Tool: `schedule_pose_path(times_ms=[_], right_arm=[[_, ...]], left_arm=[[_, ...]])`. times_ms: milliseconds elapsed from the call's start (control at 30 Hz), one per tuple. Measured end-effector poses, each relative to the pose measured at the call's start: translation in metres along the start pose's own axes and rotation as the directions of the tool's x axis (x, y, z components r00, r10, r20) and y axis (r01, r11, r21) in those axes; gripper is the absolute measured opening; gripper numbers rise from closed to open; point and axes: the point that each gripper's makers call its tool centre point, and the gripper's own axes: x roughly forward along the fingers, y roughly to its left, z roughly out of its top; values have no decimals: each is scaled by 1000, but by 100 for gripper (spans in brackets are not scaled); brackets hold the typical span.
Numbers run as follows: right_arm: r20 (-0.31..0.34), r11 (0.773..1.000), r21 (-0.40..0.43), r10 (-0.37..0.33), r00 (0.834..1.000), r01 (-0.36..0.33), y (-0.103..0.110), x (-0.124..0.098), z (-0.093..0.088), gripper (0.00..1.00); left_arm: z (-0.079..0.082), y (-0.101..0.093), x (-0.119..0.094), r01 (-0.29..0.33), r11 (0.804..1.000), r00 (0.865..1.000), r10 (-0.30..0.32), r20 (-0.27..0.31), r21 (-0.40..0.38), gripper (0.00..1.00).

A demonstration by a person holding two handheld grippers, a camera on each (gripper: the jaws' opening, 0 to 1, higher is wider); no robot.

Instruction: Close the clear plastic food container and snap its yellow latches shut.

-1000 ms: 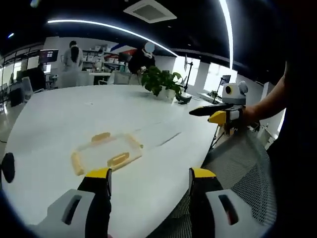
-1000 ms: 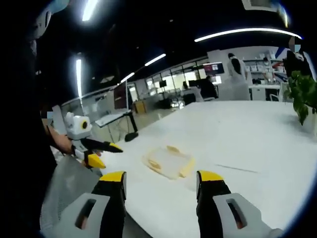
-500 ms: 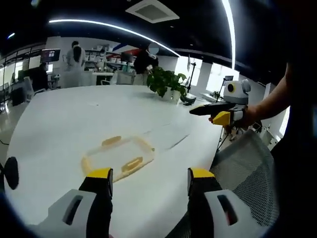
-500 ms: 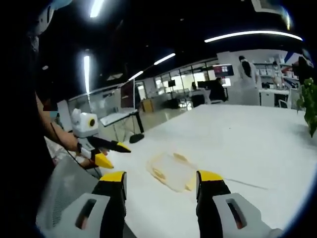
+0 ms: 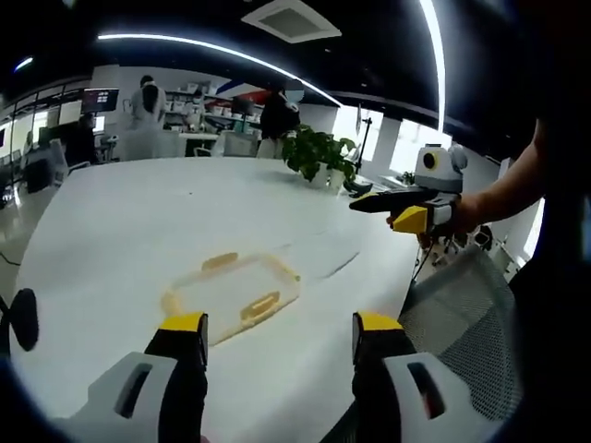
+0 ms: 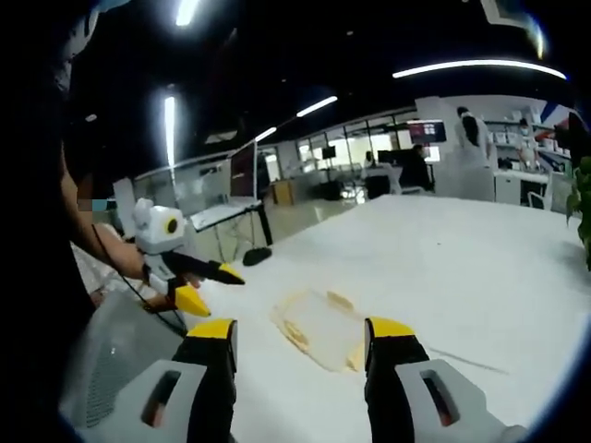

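Note:
A clear plastic food container (image 5: 233, 293) with yellow latches lies flat on the white table (image 5: 138, 221), its lid on. My left gripper (image 5: 278, 329) hangs open just in front of it, above the table's near edge, nothing between its jaws. In the right gripper view the same container (image 6: 319, 328) lies beyond my open right gripper (image 6: 302, 337), which holds nothing. The right gripper (image 5: 406, 208) also appears at the right of the left gripper view, held in a hand, and the left gripper (image 6: 199, 281) comes in from the left of the right gripper view.
A potted green plant (image 5: 319, 152) stands at the far side of the table. A grey mesh chair back (image 5: 452, 314) sits against the table's near edge. People stand among desks and screens (image 6: 425, 132) in the background office.
Both views have drifted a little; the container now sits slightly nearer the middle of each view. The container itself has not moved, and both grippers stay open.

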Motion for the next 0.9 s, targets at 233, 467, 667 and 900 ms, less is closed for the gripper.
schedule_pose_path(times_ms=[233,467,667,900], right_arm=[[-24,1000,-15,12,1000,-12,-4,8,-3,55],[-34,1000,-16,17,999,-18,-11,16,0,55],[-70,999,-45,24,997,-27,-16,23,-5,55],[-121,996,-72,46,992,-55,-20,30,-14,56]], left_arm=[[-1,13,3,12,1000,999,-11,-35,13,66],[-2,25,5,16,1000,998,-16,-59,6,66],[-3,34,7,36,999,996,-33,-81,34,63],[-6,47,10,55,997,991,-48,-127,52,63]])
